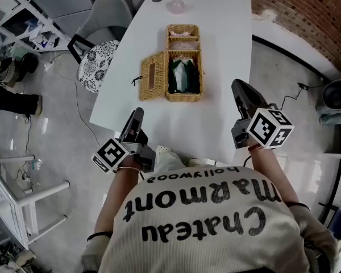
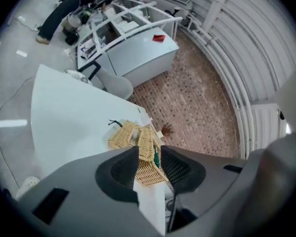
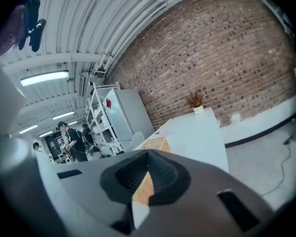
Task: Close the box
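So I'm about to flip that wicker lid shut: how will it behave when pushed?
The lid lies open flat beside the box, seemingly hinged, so it should swing over as one stiff panel. Thin weave suggests it is light. The box may slide on the smooth white table.

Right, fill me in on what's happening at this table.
A person stands at the near end of the white table with a gripper in each hand. The wicker box sits mid-table, its lid folded out to the left and something green showing inside. Neither gripper touches it: the left gripper is open and empty, and the right gripper has its jaws together. The lid is not yet closed.
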The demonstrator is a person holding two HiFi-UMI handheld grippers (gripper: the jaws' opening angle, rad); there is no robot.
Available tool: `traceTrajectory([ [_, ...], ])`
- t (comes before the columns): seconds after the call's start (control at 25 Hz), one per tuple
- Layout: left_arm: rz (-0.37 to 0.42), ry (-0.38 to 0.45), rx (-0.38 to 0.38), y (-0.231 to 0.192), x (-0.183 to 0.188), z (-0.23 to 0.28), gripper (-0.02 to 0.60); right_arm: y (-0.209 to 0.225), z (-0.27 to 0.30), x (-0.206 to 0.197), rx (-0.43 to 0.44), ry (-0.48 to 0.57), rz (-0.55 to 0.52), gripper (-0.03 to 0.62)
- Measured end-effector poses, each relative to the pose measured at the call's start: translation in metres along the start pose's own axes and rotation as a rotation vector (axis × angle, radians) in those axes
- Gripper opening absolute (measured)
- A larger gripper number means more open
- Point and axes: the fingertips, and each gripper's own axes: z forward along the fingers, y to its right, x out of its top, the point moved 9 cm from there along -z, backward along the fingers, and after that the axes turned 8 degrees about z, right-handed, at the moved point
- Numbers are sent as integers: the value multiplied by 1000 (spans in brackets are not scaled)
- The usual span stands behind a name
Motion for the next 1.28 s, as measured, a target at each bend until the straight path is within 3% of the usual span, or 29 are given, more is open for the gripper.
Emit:
traceTrajectory([
  [0.16,-119,10,-24,-18,-4,16,104,-3,-4,-2,-69,-25,-61,3],
  [0.4,-496,76,-18,-46,-29,37,112,7,-8,-10,-123,-29,-43,3],
  [0.52,-622,114,-17,-55,-39,43,121,9,-15,-12,-130,-16,-37,3],
  [0.72,-720,132,-30,-63,-46,53,126,11,-29,-16,-171,-21,-58,3],
  [0.96,-786,125,-32,-60,-50,67,127,13,-42,-16,-187,1,-38,3],
  [1.28,-815,137,-3,-61,-52,83,123,18,-50,-15,-204,9,-41,3],
])
